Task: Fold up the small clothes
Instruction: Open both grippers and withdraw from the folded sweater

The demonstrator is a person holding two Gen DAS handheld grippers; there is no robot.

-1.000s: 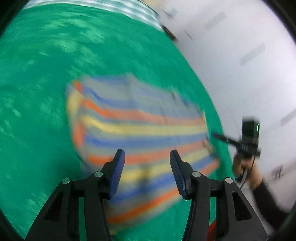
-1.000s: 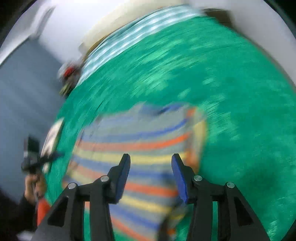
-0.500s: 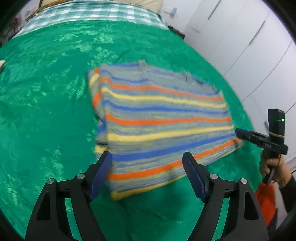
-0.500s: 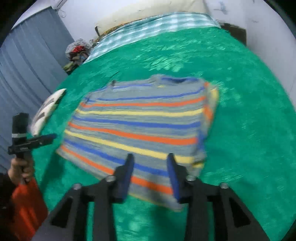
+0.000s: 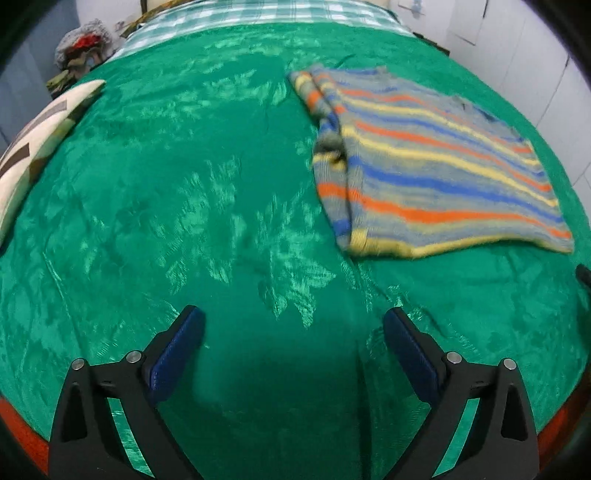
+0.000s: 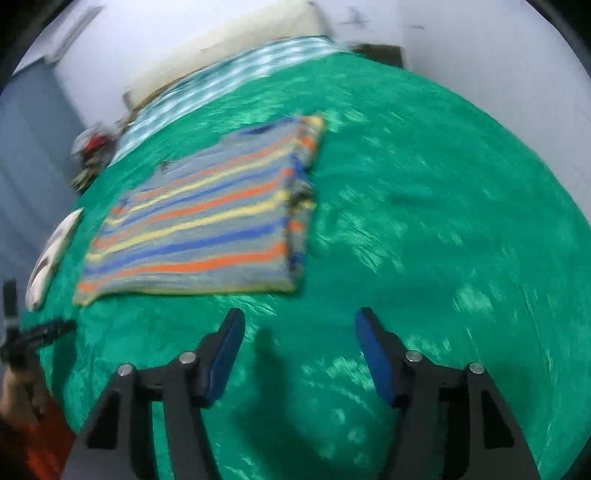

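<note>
A striped sweater (image 5: 436, 173) in grey, blue, orange and yellow lies folded flat on the green blanket (image 5: 207, 206), at the upper right of the left wrist view. In the right wrist view the sweater (image 6: 207, 221) lies at the centre left. My left gripper (image 5: 291, 332) is open and empty, over bare blanket, to the left of and nearer than the sweater. My right gripper (image 6: 299, 332) is open and empty, just in front of the sweater's near right corner. The left gripper (image 6: 40, 332) also shows at the left edge of the right wrist view.
A white patterned pillow (image 5: 33, 147) lies at the blanket's left edge. A pile of clothes (image 5: 81, 44) sits at the far left. A checked sheet (image 5: 258, 11) covers the head of the bed. White cupboards (image 5: 535, 55) stand to the right.
Both grippers have drawn back from the sweater and opened wide. The left one swung left over bare blanket. The sweater now lies flat, let go.
</note>
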